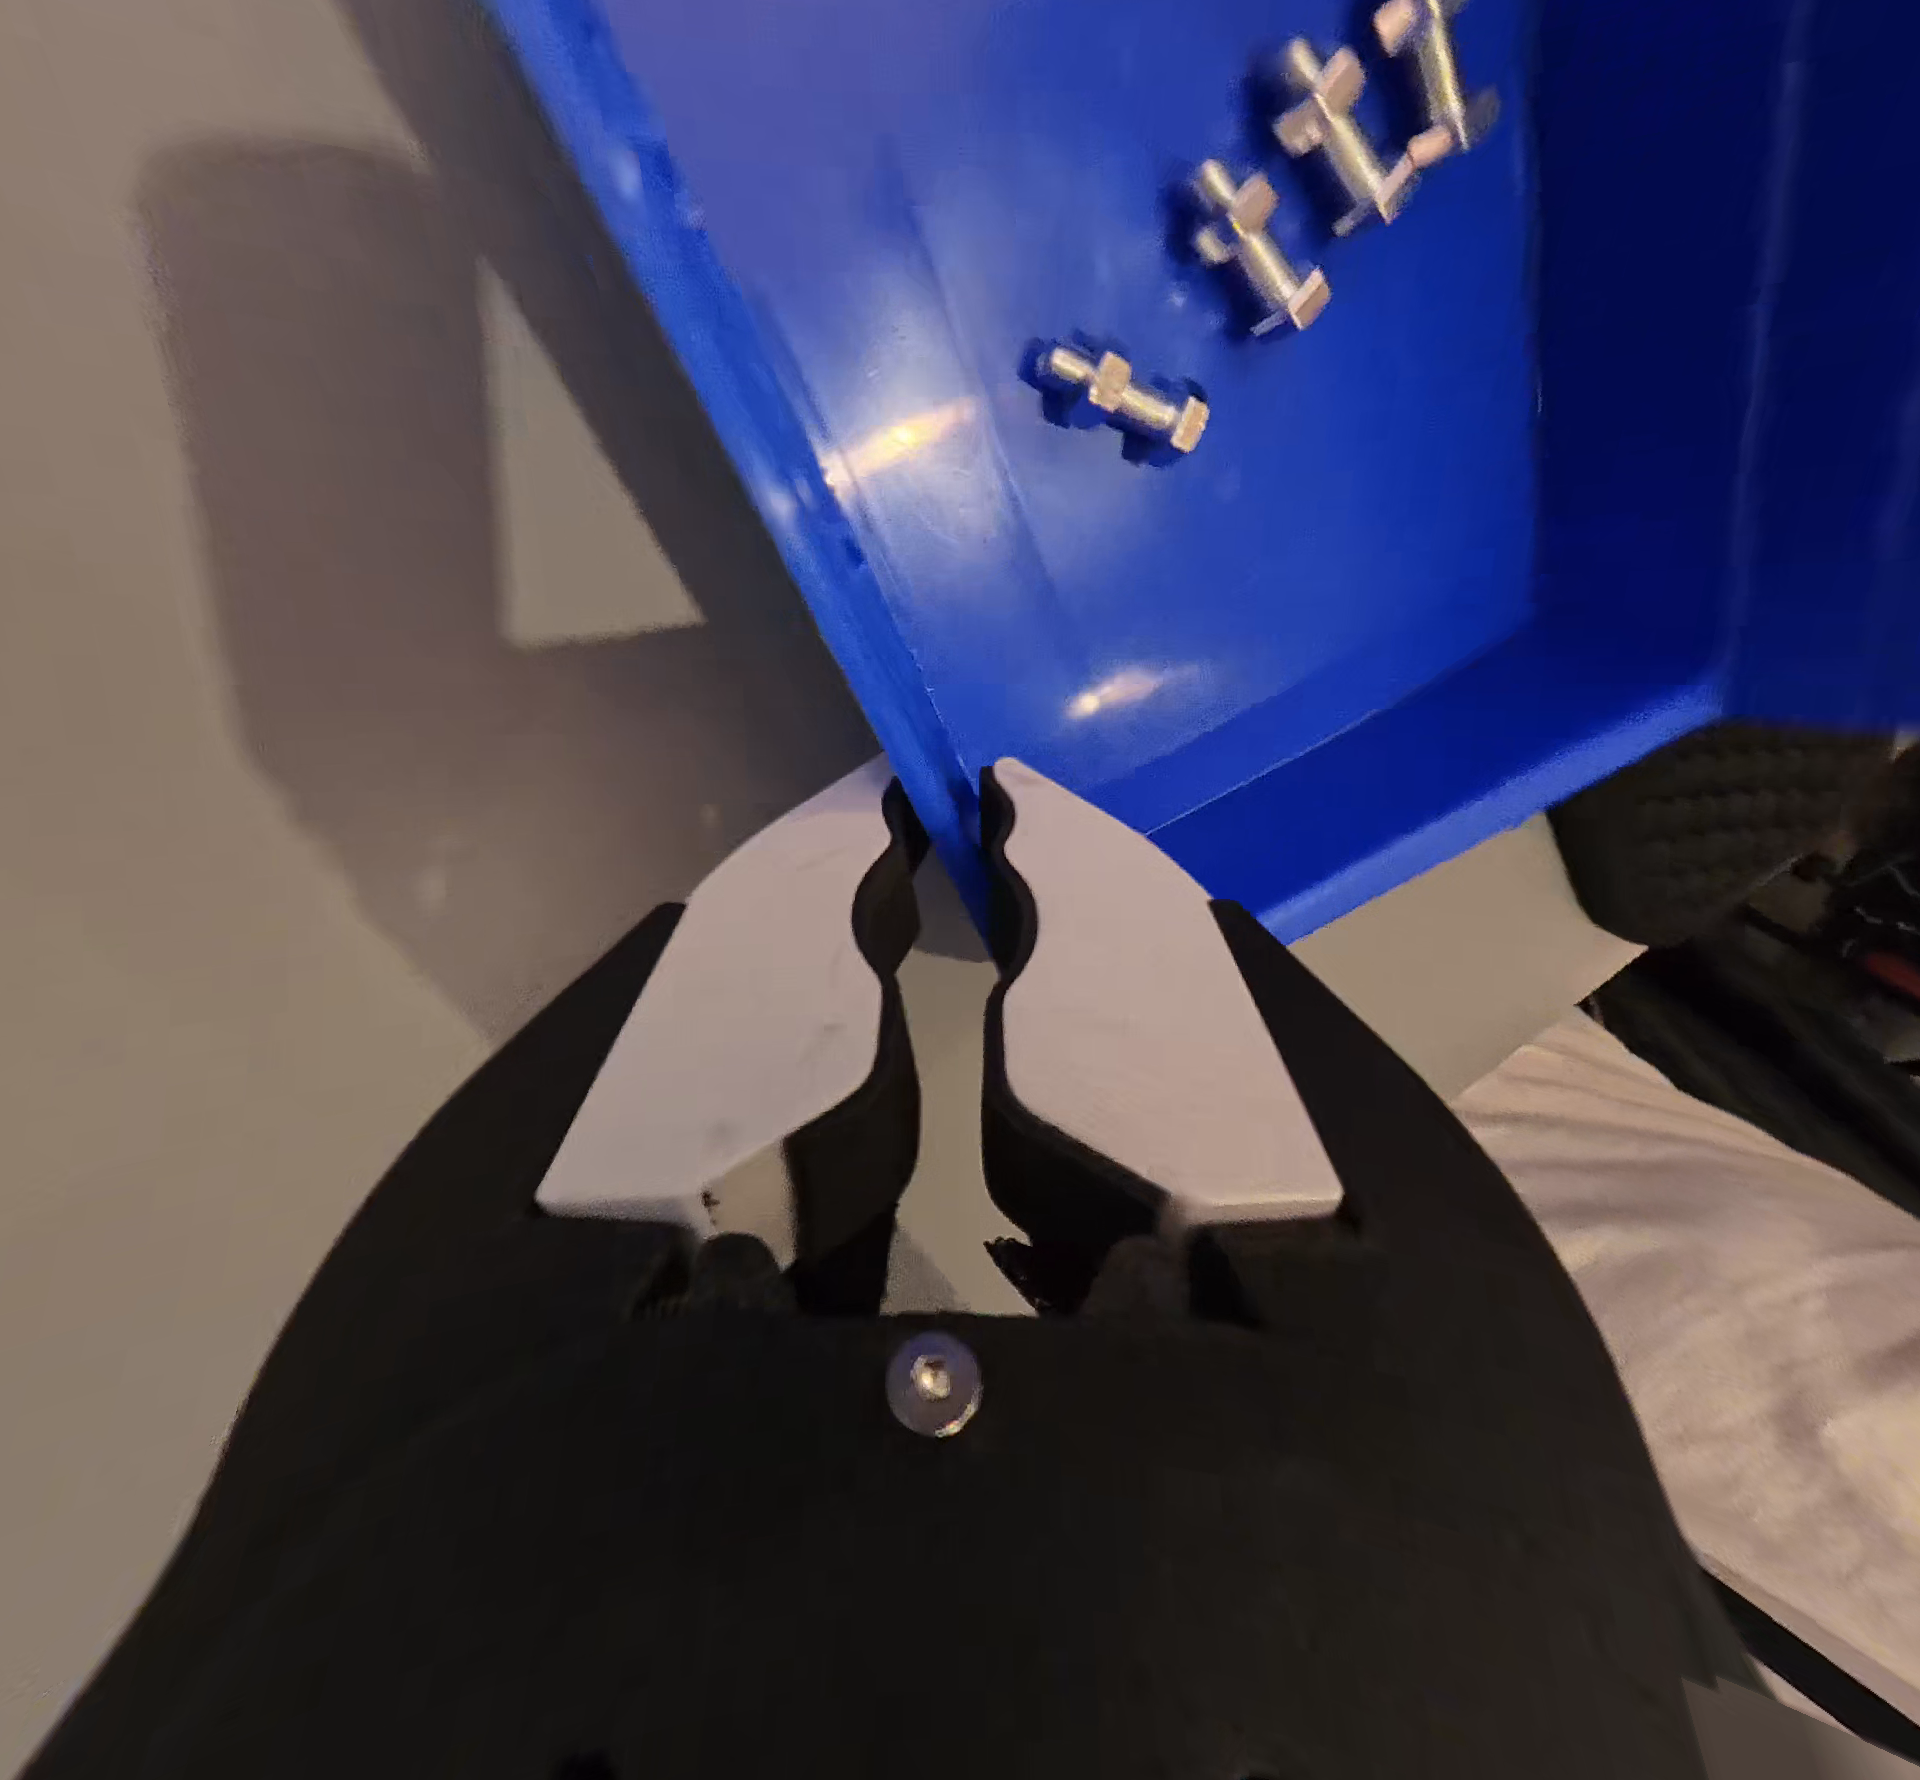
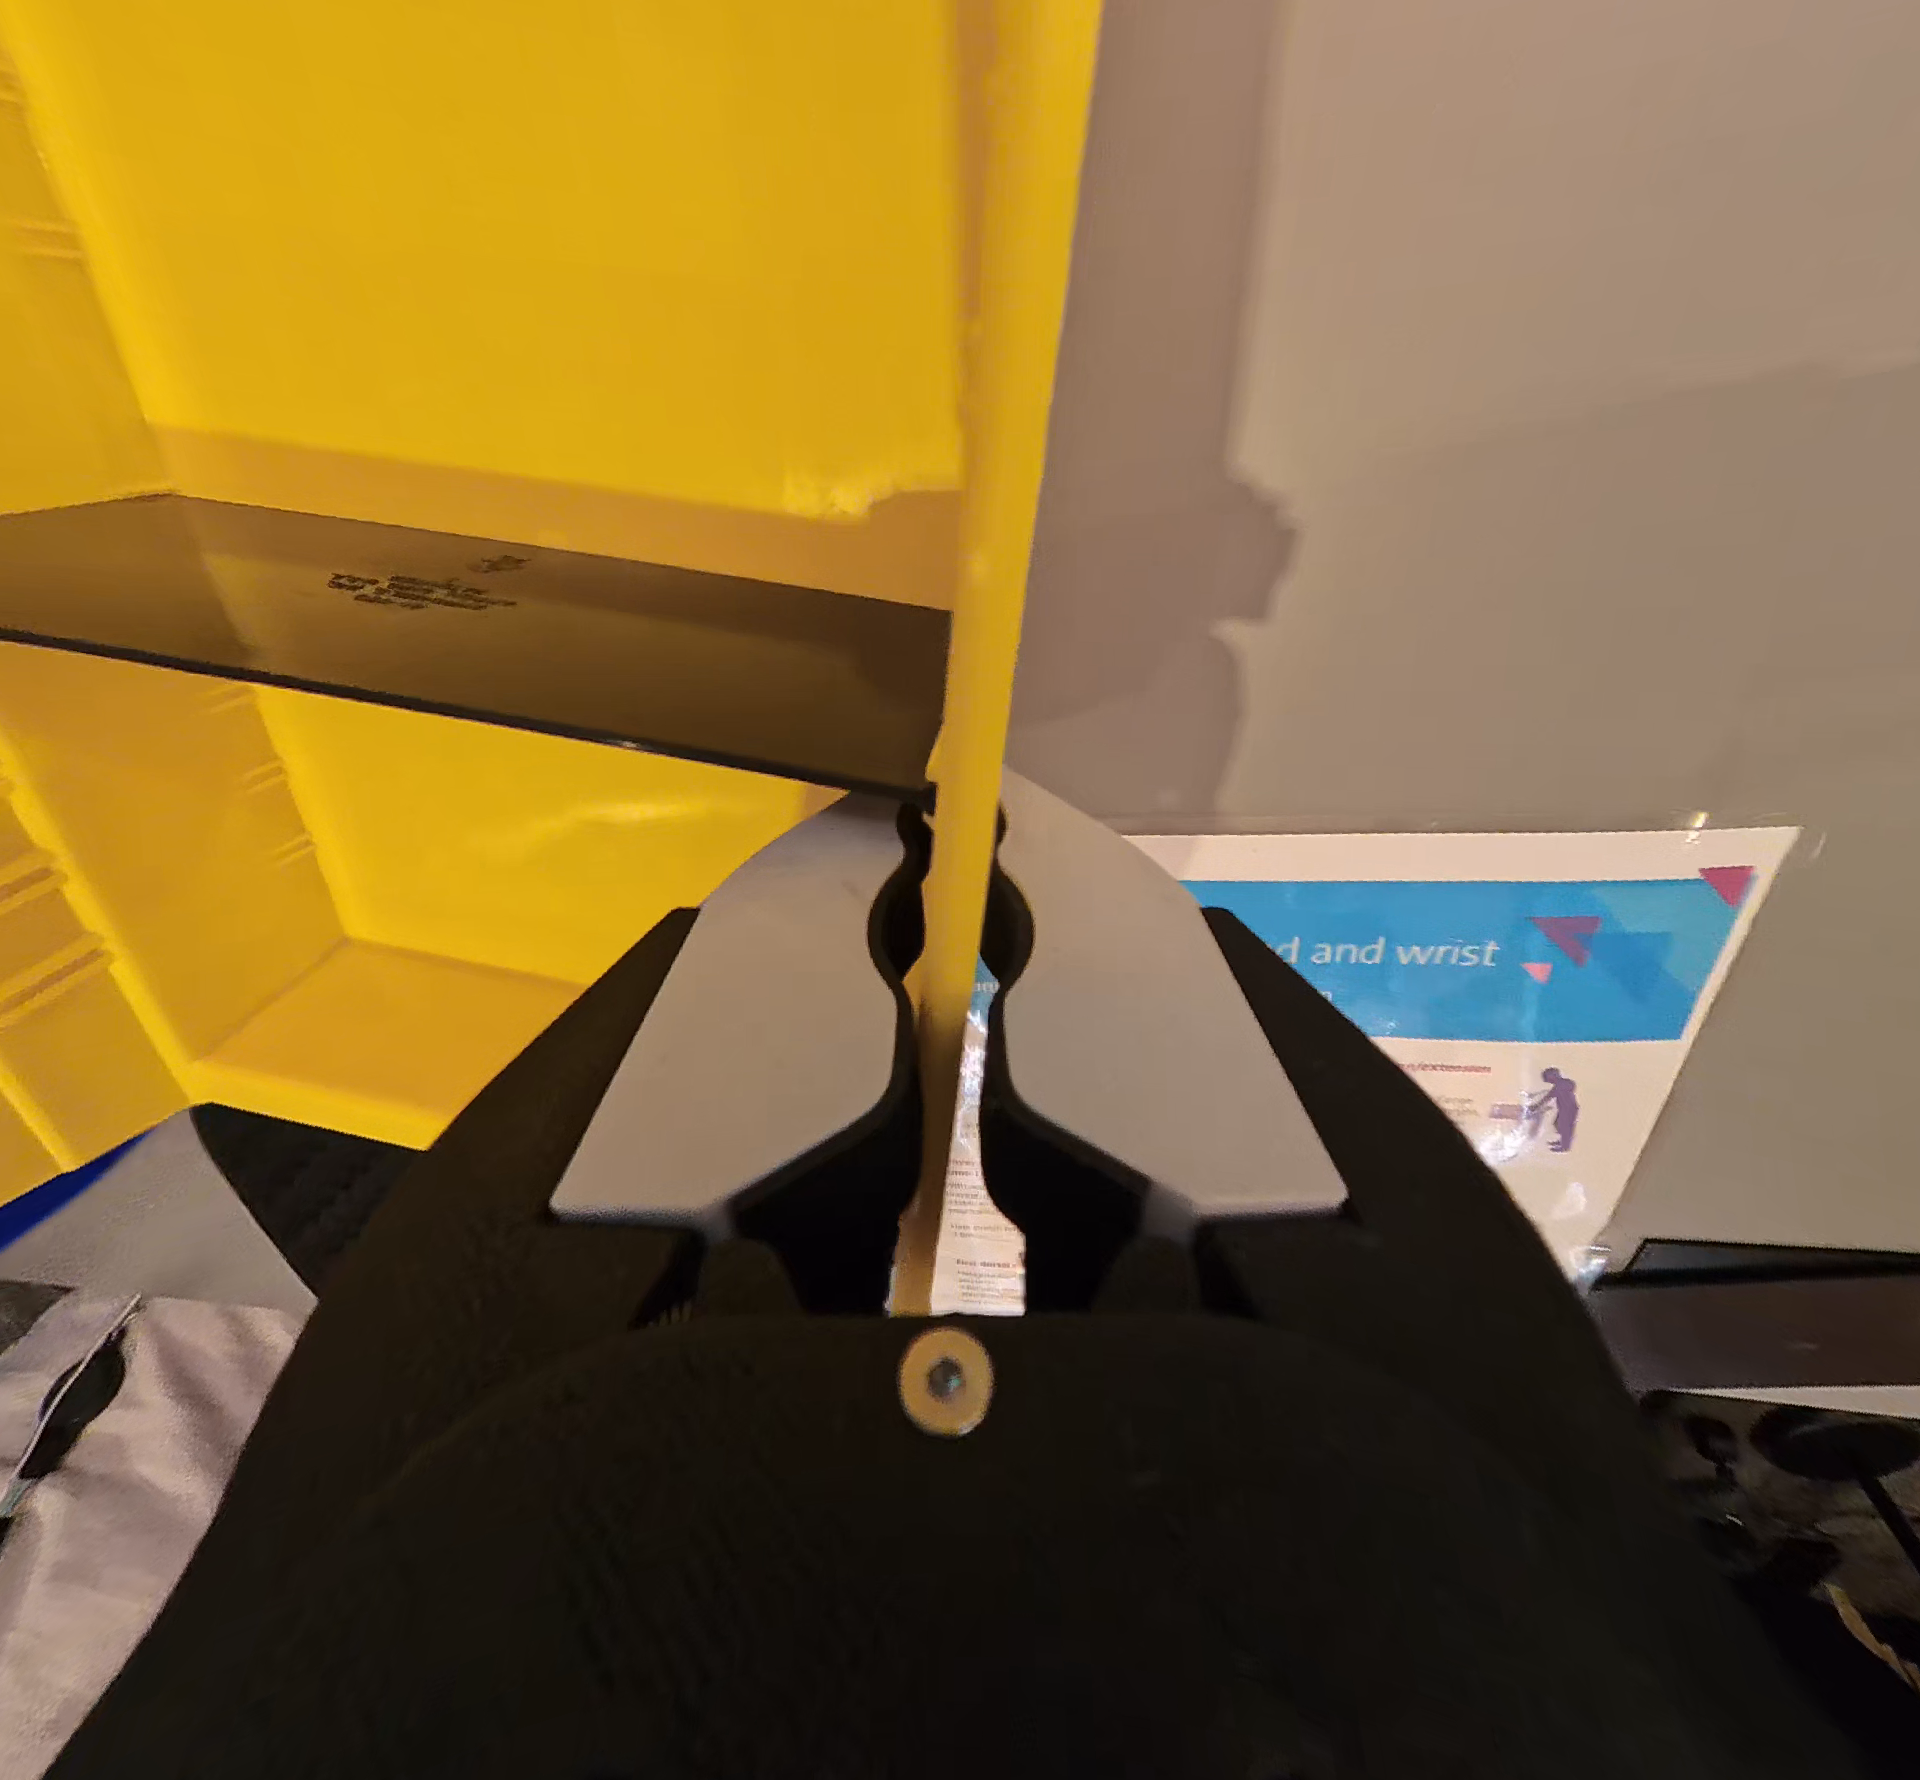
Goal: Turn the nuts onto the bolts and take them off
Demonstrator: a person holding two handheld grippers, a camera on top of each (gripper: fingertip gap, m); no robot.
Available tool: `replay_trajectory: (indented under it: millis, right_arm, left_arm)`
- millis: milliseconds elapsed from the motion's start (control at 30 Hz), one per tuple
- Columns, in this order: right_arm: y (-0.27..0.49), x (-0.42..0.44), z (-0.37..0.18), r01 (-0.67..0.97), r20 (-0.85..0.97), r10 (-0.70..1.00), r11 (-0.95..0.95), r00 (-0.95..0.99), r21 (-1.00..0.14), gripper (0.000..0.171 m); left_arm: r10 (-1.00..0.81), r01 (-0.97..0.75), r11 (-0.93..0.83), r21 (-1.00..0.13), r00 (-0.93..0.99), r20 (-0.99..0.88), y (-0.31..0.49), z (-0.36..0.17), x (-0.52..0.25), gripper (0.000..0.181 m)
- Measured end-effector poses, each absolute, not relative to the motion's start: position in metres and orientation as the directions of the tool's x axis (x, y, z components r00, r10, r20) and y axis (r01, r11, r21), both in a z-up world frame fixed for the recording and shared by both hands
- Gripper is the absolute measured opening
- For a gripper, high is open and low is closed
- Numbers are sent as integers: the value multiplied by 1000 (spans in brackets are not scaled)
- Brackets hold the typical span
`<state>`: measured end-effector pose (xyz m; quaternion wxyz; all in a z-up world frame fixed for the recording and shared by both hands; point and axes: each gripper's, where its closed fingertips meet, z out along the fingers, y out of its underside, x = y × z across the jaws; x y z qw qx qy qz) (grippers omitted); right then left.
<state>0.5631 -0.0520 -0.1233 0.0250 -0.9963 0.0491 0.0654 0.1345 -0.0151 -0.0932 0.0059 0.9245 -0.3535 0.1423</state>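
In the left wrist view my left gripper [image 1: 943, 800] is shut on the side wall of a blue plastic bin [image 1: 1195, 587], near its front corner. Inside the bin lie several silver bolts with nuts on them [image 1: 1262, 260]; the nearest bolt [image 1: 1132, 400] lies alone on the bin floor. In the right wrist view my right gripper [image 2: 961, 821] is shut on the right wall of a yellow plastic bin [image 2: 997, 442]. A black divider plate [image 2: 499, 618] crosses the yellow bin. No bolts or nuts show in the yellow bin.
A grey table top [image 1: 260, 587] lies left of the blue bin. A laminated sheet with a blue band [image 2: 1455, 961] lies right of the yellow bin on the grey surface. Black items [image 1: 1766, 826] sit at the blue bin's right. White cloth [image 1: 1714, 1263] lies below. Left tips to right tips: about 45 cm.
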Motion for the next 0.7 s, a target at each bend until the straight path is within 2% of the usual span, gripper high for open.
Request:
replay_trajectory:
  millis: [300, 533, 700]
  right_arm:
    - [-54, 532, -127, -45, -159, -37, -998, 987, -48, 7]
    - [-49, 521, -132, -48, -185, -39, -998, 982, -47, 7]
    - [-46, 518, -131, -61, -189, -52, -997, 981, -42, 7]
  left_arm:
    - [-439, -430, -897, -105, 835, 332, 23, -91, 34, 7]
    - [-361, -349, -932, -94, 880, 310, 17, -89, -50, 6]
    - [-248, -229, -969, -95, 892, 377, 11, -88, -106, 7]
